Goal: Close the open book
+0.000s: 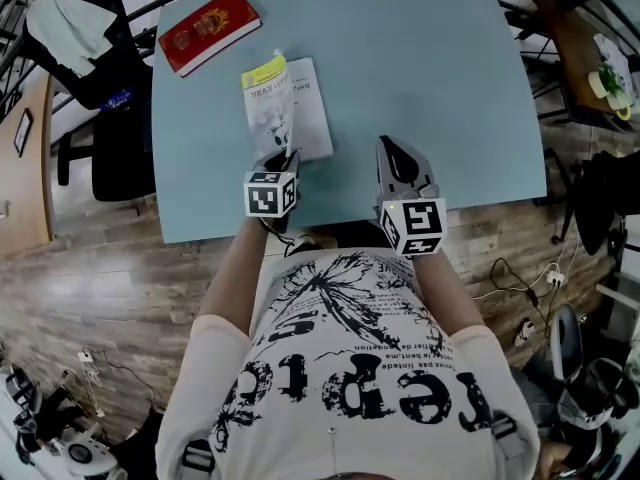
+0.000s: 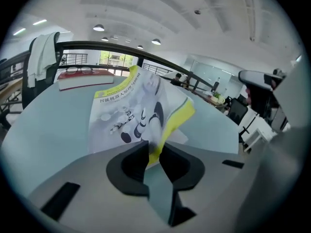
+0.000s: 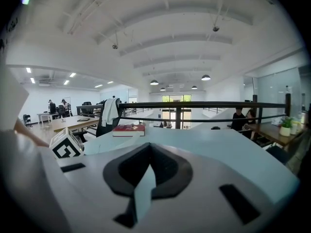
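Observation:
A thin white booklet with a yellow-edged cover (image 1: 285,108) lies in the middle of the pale blue table (image 1: 420,58). In the left gripper view its printed cover (image 2: 126,113) arches up off the pages, and the cover's yellow edge runs down between my left gripper's (image 2: 154,149) jaws. These stand slightly apart, open round that edge. In the head view the left gripper (image 1: 283,158) is at the booklet's near edge. My right gripper (image 1: 392,148) rests to the right of the booklet, apart from it. Its jaws (image 3: 149,152) are shut with nothing in them.
A red book (image 1: 210,30) lies at the table's far left corner, also in the left gripper view (image 2: 85,77) and the right gripper view (image 3: 129,129). A chair draped with white cloth (image 1: 80,28) stands beyond that corner. The near table edge is just before my body.

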The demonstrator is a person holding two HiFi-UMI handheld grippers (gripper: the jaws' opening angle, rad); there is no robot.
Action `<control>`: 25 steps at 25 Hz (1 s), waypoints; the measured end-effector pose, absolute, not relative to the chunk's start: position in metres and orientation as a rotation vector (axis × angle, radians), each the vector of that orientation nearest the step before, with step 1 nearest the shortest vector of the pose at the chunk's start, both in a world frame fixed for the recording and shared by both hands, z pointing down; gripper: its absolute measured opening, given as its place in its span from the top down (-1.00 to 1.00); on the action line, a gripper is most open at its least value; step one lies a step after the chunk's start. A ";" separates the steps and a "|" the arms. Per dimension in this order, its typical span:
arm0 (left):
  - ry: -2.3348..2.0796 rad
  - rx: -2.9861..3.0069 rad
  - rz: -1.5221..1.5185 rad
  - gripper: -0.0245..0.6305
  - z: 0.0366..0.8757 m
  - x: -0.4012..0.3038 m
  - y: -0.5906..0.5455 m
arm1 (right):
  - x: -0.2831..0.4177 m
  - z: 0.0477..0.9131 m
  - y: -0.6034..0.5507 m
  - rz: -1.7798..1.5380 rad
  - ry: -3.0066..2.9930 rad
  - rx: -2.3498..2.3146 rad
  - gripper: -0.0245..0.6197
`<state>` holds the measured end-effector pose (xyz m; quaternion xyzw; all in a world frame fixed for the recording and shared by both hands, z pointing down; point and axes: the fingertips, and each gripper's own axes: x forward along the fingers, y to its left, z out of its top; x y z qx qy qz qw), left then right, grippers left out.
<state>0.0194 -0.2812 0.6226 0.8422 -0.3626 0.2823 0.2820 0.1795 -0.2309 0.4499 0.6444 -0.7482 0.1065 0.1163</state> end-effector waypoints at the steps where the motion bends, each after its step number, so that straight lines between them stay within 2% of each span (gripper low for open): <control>1: -0.956 2.270 0.792 0.72 0.624 0.022 -0.280 | 0.180 0.450 -0.231 0.314 -2.190 1.888 0.89; 16: -0.820 2.332 0.995 0.41 0.635 0.038 -0.266 | 0.174 0.454 -0.230 0.311 -2.187 1.859 0.89; 20: -0.849 2.356 0.989 0.43 0.627 0.034 -0.265 | 0.169 0.449 -0.230 0.295 -2.197 1.854 0.89; 25: -0.918 2.454 0.924 0.61 0.594 0.028 -0.270 | 0.156 0.445 -0.234 0.288 -2.219 1.835 0.89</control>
